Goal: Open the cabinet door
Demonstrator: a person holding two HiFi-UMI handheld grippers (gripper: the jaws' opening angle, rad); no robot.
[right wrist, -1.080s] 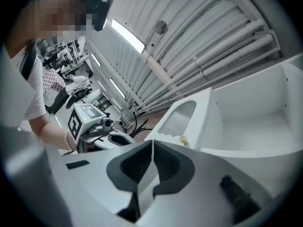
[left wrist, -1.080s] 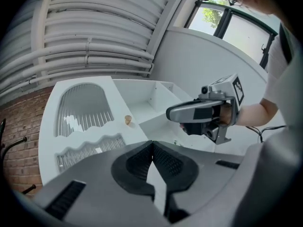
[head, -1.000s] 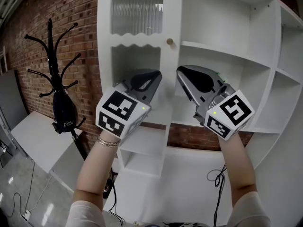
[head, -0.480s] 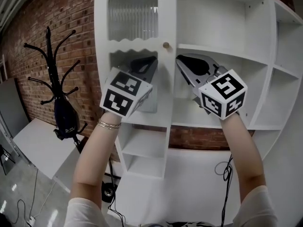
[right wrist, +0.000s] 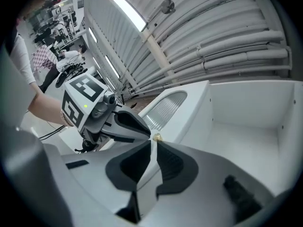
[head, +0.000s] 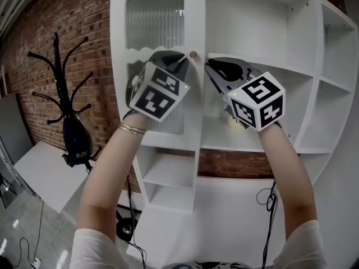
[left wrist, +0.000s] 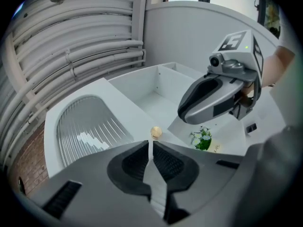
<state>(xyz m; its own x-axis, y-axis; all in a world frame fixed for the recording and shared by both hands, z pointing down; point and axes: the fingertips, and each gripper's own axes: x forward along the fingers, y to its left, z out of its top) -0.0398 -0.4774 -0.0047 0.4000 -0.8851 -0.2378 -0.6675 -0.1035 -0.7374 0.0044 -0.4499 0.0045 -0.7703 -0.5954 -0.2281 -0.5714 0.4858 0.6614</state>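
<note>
**Cabinet door** (head: 194, 21): white, with an arched ribbed glass panel (head: 154, 14) in its upper part. It occupies the left bay of a tall white cabinet (head: 315, 66) and lies flat with the cabinet front, so it appears shut. Open shelves fill the bays to its right.

**Knob** (head: 193, 55): small, round and pale gold, on the door's right edge below the glass. It sits between the two tips and just ahead of them in both gripper views. Neither tip has hold of it.

**Left tongs** (head: 180, 61): raised in front of the door, just left of the knob. The jaws are together with only a thin slit between the pads and nothing gripped. The marker cube (head: 159, 91) faces the head camera.

**Right tongs** (head: 211, 67): raised just right of the knob, level with the left pair. The jaws are likewise drawn together and hold nothing. Its marker cube (head: 255, 101) is at the near end.

**Plant** (left wrist: 202, 139): small, green with white flowers, on a shelf in the open bay behind the right tongs.

**Coat stand** (head: 66, 94): black, well left of the cabinet, against a brick wall (head: 33, 38).

**Bracelet** (head: 133, 129): thin metal chain on the left wrist.

**Cable** (head: 263, 198): dark, hanging in a loop over the lower cabinet front.
</note>
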